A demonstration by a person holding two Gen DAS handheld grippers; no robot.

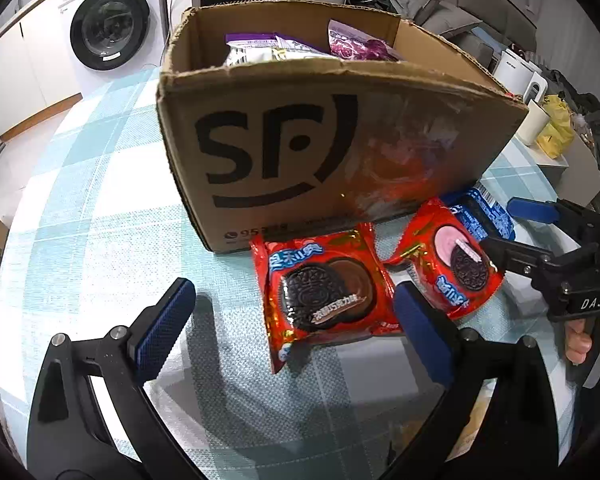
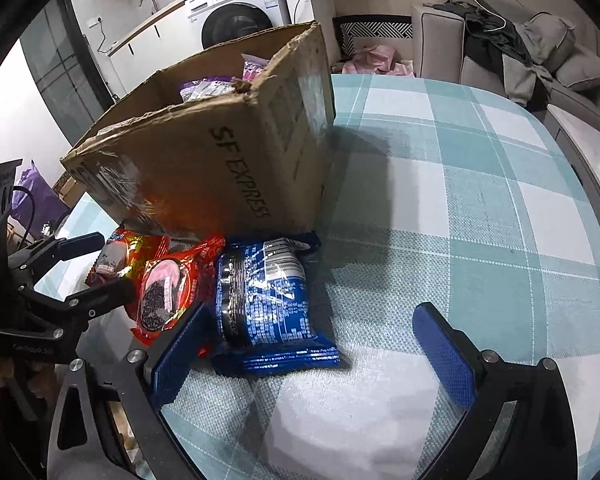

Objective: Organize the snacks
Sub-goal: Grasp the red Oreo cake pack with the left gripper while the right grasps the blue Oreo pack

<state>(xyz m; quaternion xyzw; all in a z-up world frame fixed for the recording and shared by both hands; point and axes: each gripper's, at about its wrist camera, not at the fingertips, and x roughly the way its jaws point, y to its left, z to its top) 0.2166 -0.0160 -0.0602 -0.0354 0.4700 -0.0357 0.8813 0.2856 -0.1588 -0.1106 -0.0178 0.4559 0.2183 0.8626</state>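
A cardboard SF box [image 1: 292, 152] stands on the checked table and holds purple snack bags [image 1: 352, 44]. In front of it lie a red Oreo pack [image 1: 320, 296], a second red Oreo pack [image 1: 452, 264] and a blue Oreo pack [image 1: 480, 212]. My left gripper [image 1: 292, 332] is open and empty just above the table, with the first red pack between its fingers. My right gripper [image 2: 312, 364] is open and empty, with the blue pack [image 2: 264, 300] between its fingers, near the left one. The box [image 2: 220, 168] and the second red pack [image 2: 168, 292] show there too.
The round table has a blue and white checked cloth [image 2: 460, 200]. A washing machine [image 1: 108, 28] stands behind on the left, a sofa with clothes [image 2: 532, 48] on the right. A yellow bag [image 1: 556, 128] and white cups sit beyond the table edge.
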